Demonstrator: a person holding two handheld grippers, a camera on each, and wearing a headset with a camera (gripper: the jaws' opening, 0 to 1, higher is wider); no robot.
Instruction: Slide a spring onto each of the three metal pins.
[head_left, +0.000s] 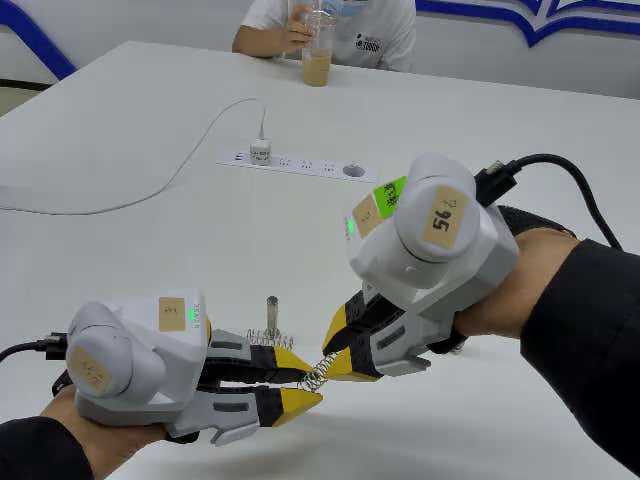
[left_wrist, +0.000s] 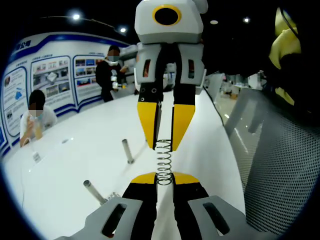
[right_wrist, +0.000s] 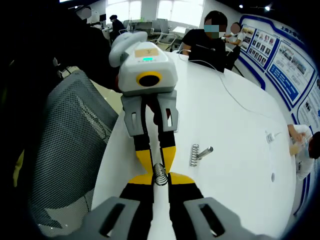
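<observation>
A small wire spring (head_left: 318, 372) spans the gap between my two grippers above the white table (head_left: 150, 120). My left gripper (head_left: 305, 385) comes in from the lower left, shut on one end of the spring (left_wrist: 164, 162). My right gripper (head_left: 331, 359) reaches down from the right and is shut on the other end (right_wrist: 160, 175). Just behind the tips a metal pin (head_left: 272, 310) stands upright, with another spring (head_left: 265, 338) at its foot. In the left gripper view two pins (left_wrist: 128, 150) (left_wrist: 92, 190) stand on the table. The right gripper view has a pin (right_wrist: 206, 151) beside a spring (right_wrist: 194, 155).
A white power strip (head_left: 290, 163) with a plugged-in cable (head_left: 150, 195) lies mid-table. A person sits at the far edge with a cup of drink (head_left: 318, 50). A grey mesh chair (right_wrist: 65, 150) stands at the table's near side.
</observation>
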